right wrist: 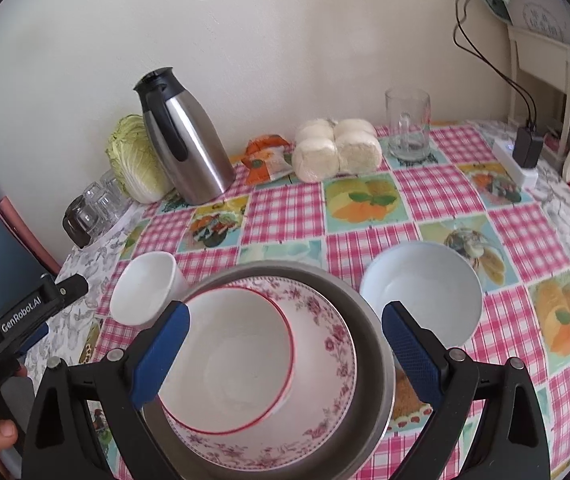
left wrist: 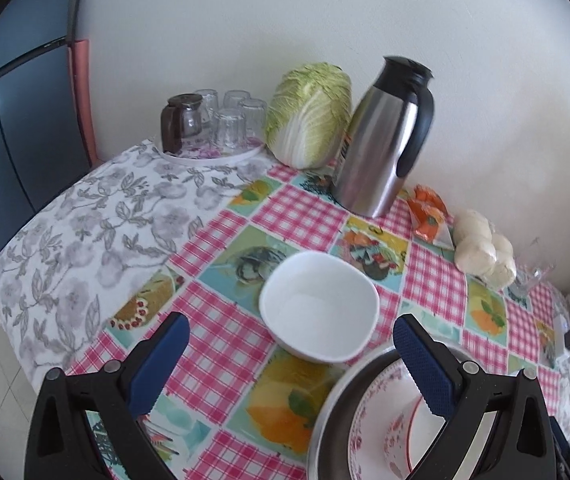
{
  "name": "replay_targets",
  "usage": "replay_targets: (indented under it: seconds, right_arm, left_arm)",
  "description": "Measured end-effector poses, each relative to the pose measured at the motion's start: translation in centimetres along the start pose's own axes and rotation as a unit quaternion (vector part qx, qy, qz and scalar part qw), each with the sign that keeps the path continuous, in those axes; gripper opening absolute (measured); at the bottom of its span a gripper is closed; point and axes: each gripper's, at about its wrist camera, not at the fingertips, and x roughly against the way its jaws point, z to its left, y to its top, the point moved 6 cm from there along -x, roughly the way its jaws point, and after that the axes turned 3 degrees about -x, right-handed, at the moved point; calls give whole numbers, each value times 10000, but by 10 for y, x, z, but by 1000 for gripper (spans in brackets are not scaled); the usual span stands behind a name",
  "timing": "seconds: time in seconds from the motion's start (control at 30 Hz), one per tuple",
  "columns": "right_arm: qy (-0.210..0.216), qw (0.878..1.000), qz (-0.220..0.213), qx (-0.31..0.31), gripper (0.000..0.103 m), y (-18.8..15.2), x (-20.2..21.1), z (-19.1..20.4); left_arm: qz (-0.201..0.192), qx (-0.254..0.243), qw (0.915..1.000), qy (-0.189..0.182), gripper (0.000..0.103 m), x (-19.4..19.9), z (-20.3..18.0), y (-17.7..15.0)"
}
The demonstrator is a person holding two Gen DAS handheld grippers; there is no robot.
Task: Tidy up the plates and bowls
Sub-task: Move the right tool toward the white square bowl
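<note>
A small white bowl (left wrist: pixel 319 306) stands on the checked tablecloth just ahead of my open, empty left gripper (left wrist: pixel 291 364); it also shows in the right wrist view (right wrist: pixel 147 288). A steel bowl (right wrist: pixel 369 344) holds a floral bowl (right wrist: pixel 325 364) with a red-rimmed white bowl (right wrist: pixel 233 360) nested inside. My right gripper (right wrist: pixel 285 348) is open and hovers over this stack. The stack shows in the left wrist view (left wrist: pixel 365 428) at lower right. A larger pale bowl (right wrist: pixel 421 292) stands to the right of the stack.
Along the wall stand a steel thermos (right wrist: pixel 183 140), a cabbage (left wrist: pixel 309 116), a tray of upturned glasses (left wrist: pixel 221 124), wrapped buns (right wrist: pixel 337 150), an orange packet (right wrist: pixel 267 156) and a glass mug (right wrist: pixel 407 126). A power strip (right wrist: pixel 519 158) lies at far right.
</note>
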Motion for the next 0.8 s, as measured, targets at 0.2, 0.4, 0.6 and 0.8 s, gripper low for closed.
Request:
replay_targets:
  seconds: [0.2,0.4,0.6,0.8]
  right_arm:
    - [70,9999,-72,75,97,6,-3,13]
    - [57,9996,-266,54,97,20,-1,21]
    - [-3,9994,-131,309,97,34,-8,35]
    - [-41,9990,75,442,97,47,-16,49]
  left_arm:
    - [12,184,9998,122,103,-7,14,6]
    - [83,400,9992,55,103,-15,23,6]
    - [63,732,9971,-204,103,-18,32,12]
    - [254,983,9937,-465,103,-26,41,19]
